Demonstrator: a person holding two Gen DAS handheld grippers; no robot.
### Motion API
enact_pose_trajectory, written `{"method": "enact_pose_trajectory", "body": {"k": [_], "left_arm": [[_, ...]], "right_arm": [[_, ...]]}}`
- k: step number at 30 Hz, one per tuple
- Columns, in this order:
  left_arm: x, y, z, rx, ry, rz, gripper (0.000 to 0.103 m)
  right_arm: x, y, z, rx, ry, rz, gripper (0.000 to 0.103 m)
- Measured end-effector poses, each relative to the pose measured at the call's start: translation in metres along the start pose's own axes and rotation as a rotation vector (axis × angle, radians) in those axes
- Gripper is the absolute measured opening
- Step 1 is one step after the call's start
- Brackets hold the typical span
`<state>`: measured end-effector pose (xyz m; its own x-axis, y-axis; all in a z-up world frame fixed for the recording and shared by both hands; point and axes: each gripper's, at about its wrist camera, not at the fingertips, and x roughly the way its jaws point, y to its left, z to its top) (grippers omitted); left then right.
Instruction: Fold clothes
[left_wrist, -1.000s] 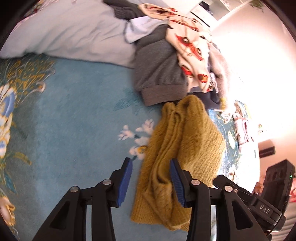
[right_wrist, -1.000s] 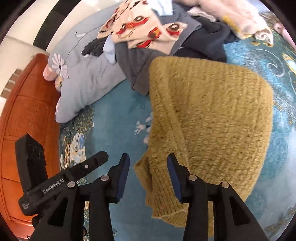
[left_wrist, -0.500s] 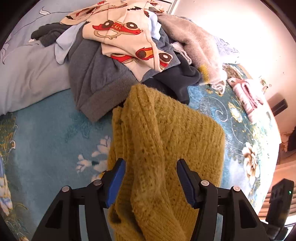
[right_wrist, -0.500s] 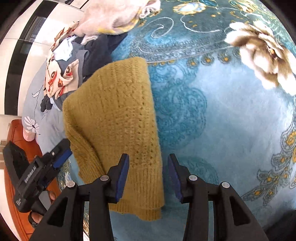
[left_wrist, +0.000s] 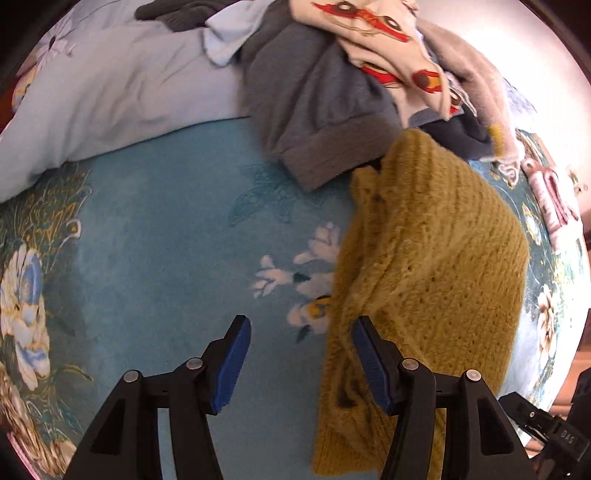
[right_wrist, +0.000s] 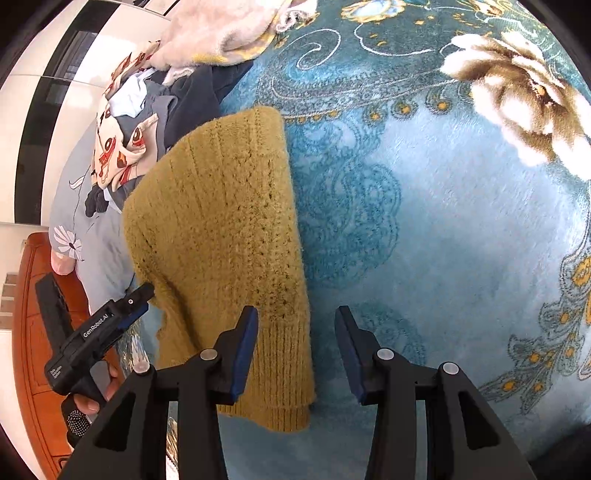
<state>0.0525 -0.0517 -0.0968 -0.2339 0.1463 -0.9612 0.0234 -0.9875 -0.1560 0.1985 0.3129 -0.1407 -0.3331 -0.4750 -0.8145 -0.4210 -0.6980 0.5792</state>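
A mustard-yellow knit sweater (left_wrist: 436, 266) lies folded on the teal floral bedspread (left_wrist: 155, 236); it also shows in the right wrist view (right_wrist: 221, 229). My left gripper (left_wrist: 301, 360) is open and empty, just left of the sweater's near edge, its right finger at that edge. My right gripper (right_wrist: 295, 350) is open and empty over the sweater's ribbed hem corner. The left gripper's body (right_wrist: 96, 332) shows at the sweater's far side in the right wrist view.
A pile of unfolded clothes (left_wrist: 332, 85) lies behind the sweater: a grey sweatshirt, a cream car-print garment (left_wrist: 388, 48), a fuzzy pale one. A light-blue pillow (left_wrist: 110, 96) is at the back left. A wooden headboard (right_wrist: 33, 325) is at the left.
My left gripper has swung left off the sweater, which now sits to its right. My right gripper has stayed by the hem. Both stay open.
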Motion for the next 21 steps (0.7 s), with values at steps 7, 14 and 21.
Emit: {"method": "enact_pose_trajectory", "body": {"k": [7, 14, 21], "left_arm": [[-0.023, 0.024, -0.004, -0.111, -0.013, -0.153, 0.062], [-0.023, -0.026, 0.006, 0.025, -0.007, -0.232, 0.068], [-0.004, -0.018, -0.006, 0.045, 0.047, -0.153, 0.068]], "right_arm": [[0.015, 0.003, -0.008, 0.002, 0.051, 0.008, 0.044], [0.025, 0.002, -0.008, 0.017, 0.063, 0.001, 0.044], [0.026, 0.0, -0.005, 0.031, 0.056, -0.002, 0.044]]}}
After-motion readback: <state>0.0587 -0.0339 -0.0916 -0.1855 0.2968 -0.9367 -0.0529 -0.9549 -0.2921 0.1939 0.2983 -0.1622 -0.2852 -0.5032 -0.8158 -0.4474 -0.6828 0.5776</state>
